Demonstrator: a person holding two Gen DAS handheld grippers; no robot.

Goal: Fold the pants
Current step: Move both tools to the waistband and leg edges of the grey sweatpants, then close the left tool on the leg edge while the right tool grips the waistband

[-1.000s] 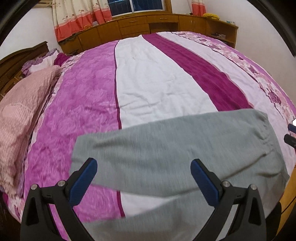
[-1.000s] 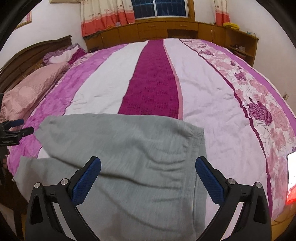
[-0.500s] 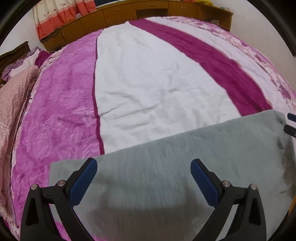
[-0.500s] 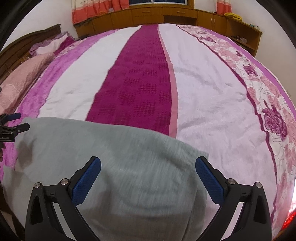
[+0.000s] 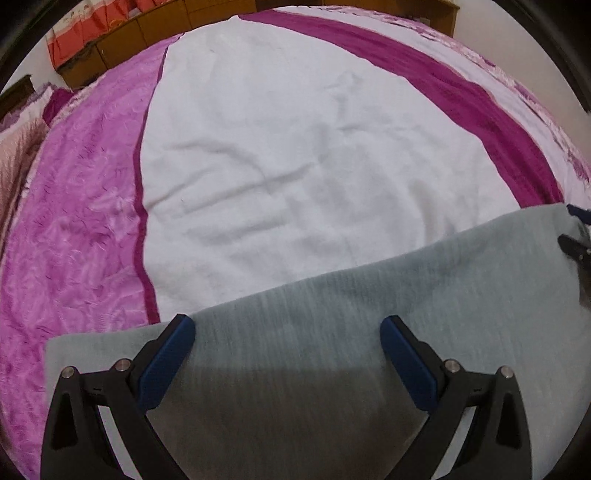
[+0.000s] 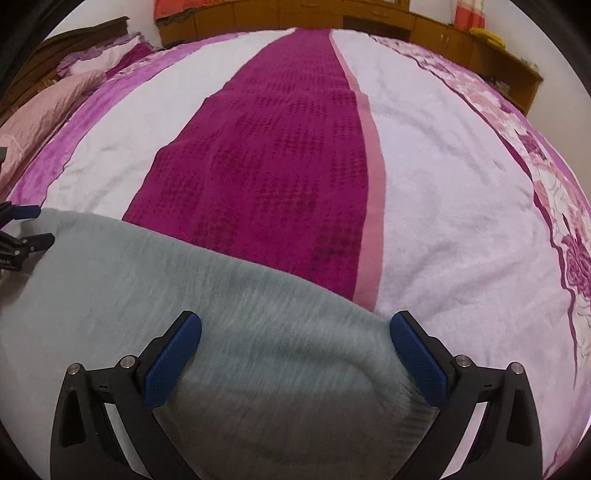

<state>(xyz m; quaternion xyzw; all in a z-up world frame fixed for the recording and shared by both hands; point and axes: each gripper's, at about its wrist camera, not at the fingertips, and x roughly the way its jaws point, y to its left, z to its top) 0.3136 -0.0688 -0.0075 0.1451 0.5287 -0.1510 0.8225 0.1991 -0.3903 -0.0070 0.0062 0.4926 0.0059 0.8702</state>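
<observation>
Grey pants [image 5: 406, 288] lie flat across the near part of the bed, their far edge running from lower left to upper right in the left wrist view. My left gripper [image 5: 286, 328] hovers low over them, open, blue pads wide apart with only fabric beneath. Also open, my right gripper [image 6: 295, 325] sits over the right end of the pants [image 6: 147, 280], its right pad near the cloth's rounded end. Each view catches the other gripper at its edge: the right gripper [image 5: 576, 232] and the left gripper [image 6: 26, 229].
The bedspread [image 5: 295, 147] has pink, white and magenta stripes, with a floral band [image 6: 554, 206] on the right. Pink pillows [image 6: 48, 99] and a dark headboard lie at the far left. Wooden cabinets [image 6: 369, 18] line the far wall.
Both grippers have dropped lower and closer to the pants, so the fabric now fills the bottom of both views. Both stayed open.
</observation>
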